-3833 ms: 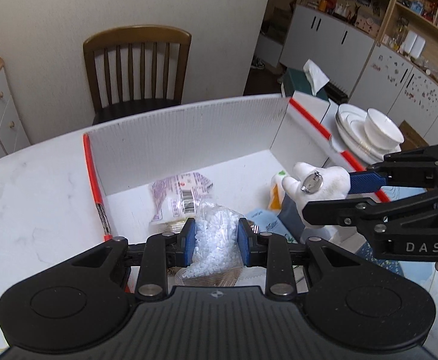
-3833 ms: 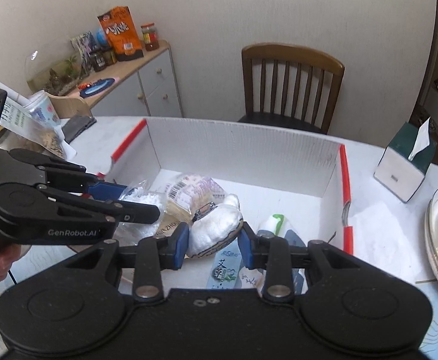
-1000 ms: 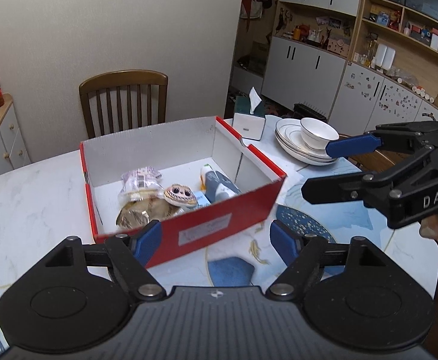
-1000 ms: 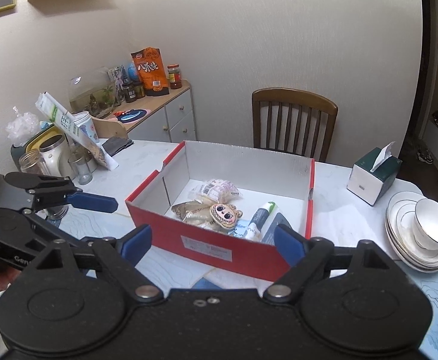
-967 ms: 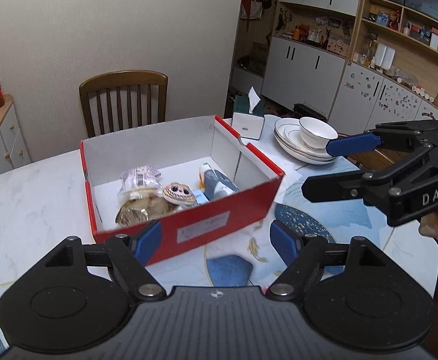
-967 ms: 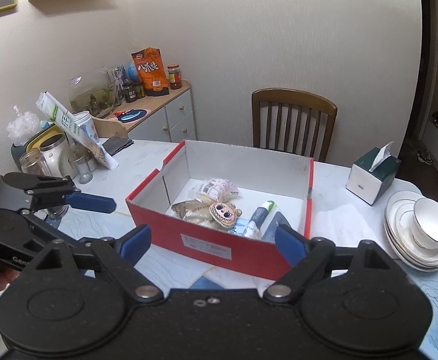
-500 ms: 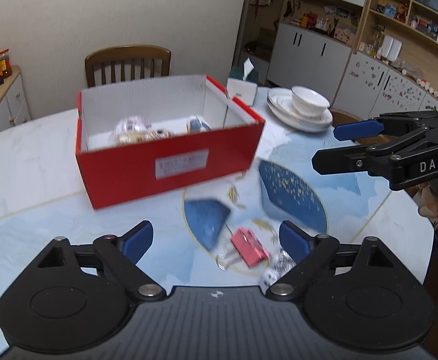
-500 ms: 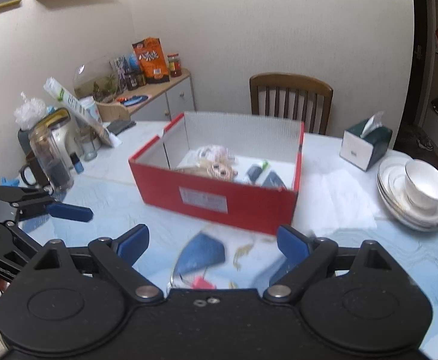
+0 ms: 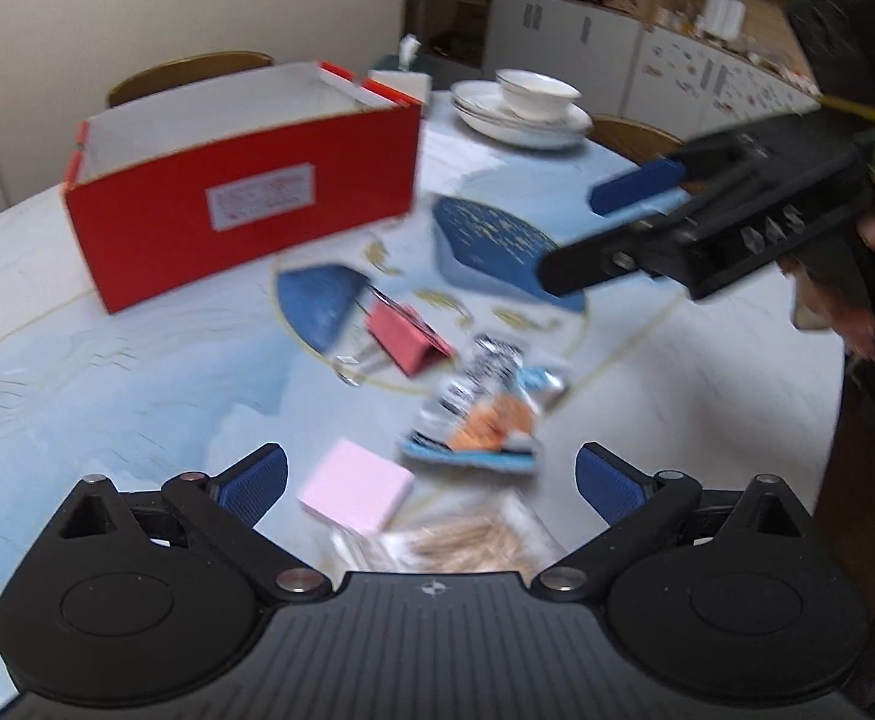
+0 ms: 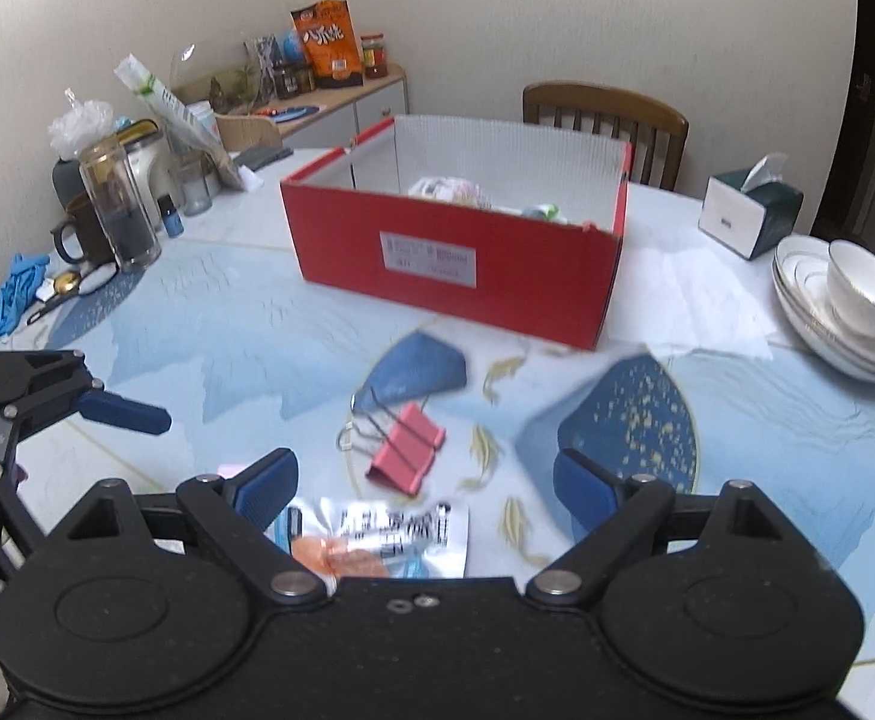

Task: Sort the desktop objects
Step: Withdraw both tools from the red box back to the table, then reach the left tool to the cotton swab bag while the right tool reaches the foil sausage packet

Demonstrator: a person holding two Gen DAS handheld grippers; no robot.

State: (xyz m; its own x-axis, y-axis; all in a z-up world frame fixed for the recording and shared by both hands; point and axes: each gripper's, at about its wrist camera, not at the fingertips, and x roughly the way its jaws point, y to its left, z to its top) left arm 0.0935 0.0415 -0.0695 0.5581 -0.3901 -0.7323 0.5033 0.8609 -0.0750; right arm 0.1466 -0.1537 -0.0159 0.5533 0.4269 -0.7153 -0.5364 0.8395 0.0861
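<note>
A red cardboard box [image 10: 455,258] stands mid-table with several items inside; it also shows in the left wrist view [image 9: 239,210]. On the table in front lie a pink binder clip [image 9: 407,333] [image 10: 404,450], a blue and orange snack packet [image 9: 485,414] [image 10: 371,534], a pink sticky-note pad [image 9: 356,489] and a clear bag of wooden sticks [image 9: 467,540]. My left gripper [image 9: 431,483] is open and empty, low over the pink pad and packet. My right gripper [image 10: 425,489] is open and empty, just above the packet and near the clip.
Stacked white plates with a cup [image 10: 851,312] and a tissue box [image 10: 749,216] sit at the right. Glass jars, a mug [image 10: 113,216] and blue gloves [image 10: 14,294] crowd the left edge. A wooden chair [image 10: 605,114] stands behind the box.
Both grippers let go of their items in the box, pulled back toward the table's near side and dropped lower. The loose items on the table are now close under both grippers.
</note>
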